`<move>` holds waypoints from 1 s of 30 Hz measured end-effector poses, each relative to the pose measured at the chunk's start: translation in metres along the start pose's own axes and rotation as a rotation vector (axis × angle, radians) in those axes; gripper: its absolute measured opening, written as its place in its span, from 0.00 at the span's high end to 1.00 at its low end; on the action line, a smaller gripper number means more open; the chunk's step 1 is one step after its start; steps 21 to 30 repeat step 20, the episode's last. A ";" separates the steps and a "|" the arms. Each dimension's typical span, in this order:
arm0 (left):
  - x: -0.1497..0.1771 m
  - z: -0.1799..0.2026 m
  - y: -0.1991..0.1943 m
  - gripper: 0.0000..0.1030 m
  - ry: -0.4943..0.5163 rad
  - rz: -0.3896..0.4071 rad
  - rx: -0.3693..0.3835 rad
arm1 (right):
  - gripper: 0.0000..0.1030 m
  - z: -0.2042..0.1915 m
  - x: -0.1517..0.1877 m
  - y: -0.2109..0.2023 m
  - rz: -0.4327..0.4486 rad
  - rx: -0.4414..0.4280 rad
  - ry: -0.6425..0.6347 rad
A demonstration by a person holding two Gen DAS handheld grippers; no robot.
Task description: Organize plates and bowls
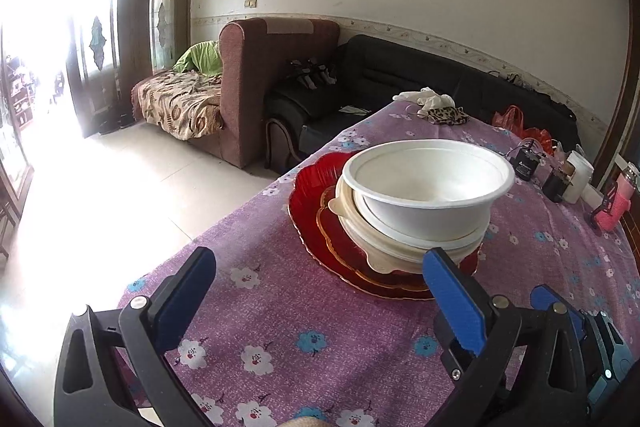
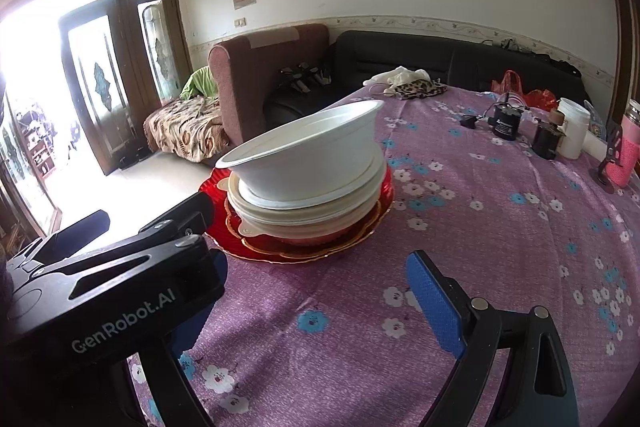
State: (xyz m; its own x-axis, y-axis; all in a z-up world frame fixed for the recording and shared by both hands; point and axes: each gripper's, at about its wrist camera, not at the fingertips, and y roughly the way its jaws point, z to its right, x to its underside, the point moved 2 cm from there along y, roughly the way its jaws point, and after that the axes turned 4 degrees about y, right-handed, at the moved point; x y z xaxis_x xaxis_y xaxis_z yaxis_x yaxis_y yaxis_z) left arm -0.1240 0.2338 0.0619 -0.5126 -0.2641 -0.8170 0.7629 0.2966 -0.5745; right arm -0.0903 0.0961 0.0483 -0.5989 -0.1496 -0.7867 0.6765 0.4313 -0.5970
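A stack of dishes sits on the table [image 1: 320, 339], which wears a purple cloth printed with white and blue flowers. At the bottom of the stack lies a red scalloped plate [image 1: 310, 187] with a clear rim, and on it a smaller red plate with a gold edge [image 1: 340, 247]. Above that rest cream-coloured plates [image 1: 384, 255], and on top of them a white bowl [image 1: 428, 183], tilted so its rim leans off to one side.

The left claw [image 1: 320, 291] hovers just in front of the stack, its blue-padded fingers spread wide with nothing between them; its right finger [image 1: 454, 301] stands close to the near edge of the gold-edged plate. The right claw [image 2: 316, 291] is also released and empty, near the stack on its front side, above bare cloth.

Behind the stack, at the far end of the table, lie a white cloth [image 1: 426, 98] and a leopard-print pouch [image 1: 446, 115]. To the stack's right, along the table edge, stand a black charger [image 2: 506, 123], a white jar [image 2: 573, 133] and a pink bottle [image 2: 622, 159]. Beyond the table are a brown armchair [image 1: 256, 83] and a black sofa [image 1: 400, 67].
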 end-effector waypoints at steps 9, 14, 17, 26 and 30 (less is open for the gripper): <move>-0.003 -0.009 0.011 0.00 -0.018 -0.021 -0.014 | 0.09 -0.009 -0.005 0.020 -0.033 -0.007 -0.012; -0.009 -0.008 0.010 0.00 0.002 -0.005 -0.036 | 0.09 -0.010 -0.005 0.024 -0.050 -0.026 -0.006; -0.012 -0.002 0.005 0.00 0.028 0.015 -0.036 | 0.09 -0.008 -0.005 0.021 -0.040 -0.033 0.001; -0.015 0.006 0.000 0.00 0.051 0.025 -0.030 | 0.09 -0.001 -0.006 0.015 -0.028 -0.040 0.023; -0.015 0.006 0.000 0.00 0.051 0.025 -0.030 | 0.09 -0.001 -0.006 0.015 -0.028 -0.040 0.023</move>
